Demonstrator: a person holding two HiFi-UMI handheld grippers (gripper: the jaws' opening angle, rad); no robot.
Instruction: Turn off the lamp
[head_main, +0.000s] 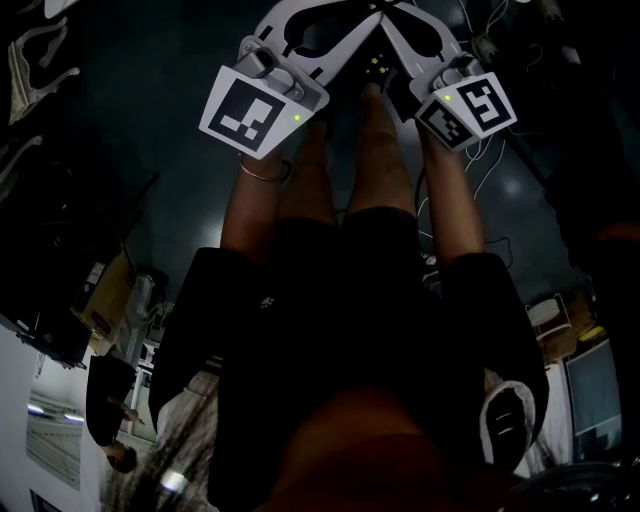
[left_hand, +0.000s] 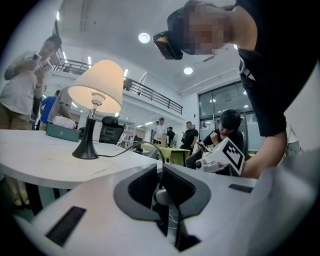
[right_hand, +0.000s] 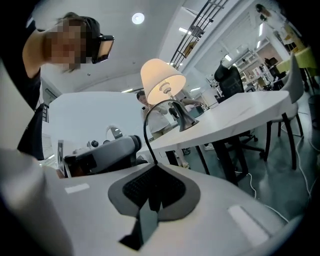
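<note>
The lamp (left_hand: 96, 86) stands on a white table (left_hand: 35, 160), its cream shade looking warm and bright above a black foot (left_hand: 86, 150). The lamp also shows in the right gripper view as (right_hand: 162, 82). Its black cord (left_hand: 130, 146) runs off the table edge into my left gripper (left_hand: 162, 187), whose pads grip a small pale switch piece on the cord. My right gripper (right_hand: 152, 182) is shut where the cord (right_hand: 146, 132) arcs down into its tips. In the head view both grippers, left (head_main: 355, 25) and right (head_main: 395, 25), meet tip to tip above my knees.
A green box (left_hand: 62, 132) lies on the table behind the lamp. Several people sit or stand around; one stands at far left (left_hand: 22, 90). Chairs and table legs (right_hand: 235, 160) fill the room's right side. Loose cables (head_main: 490, 150) lie on the dark floor.
</note>
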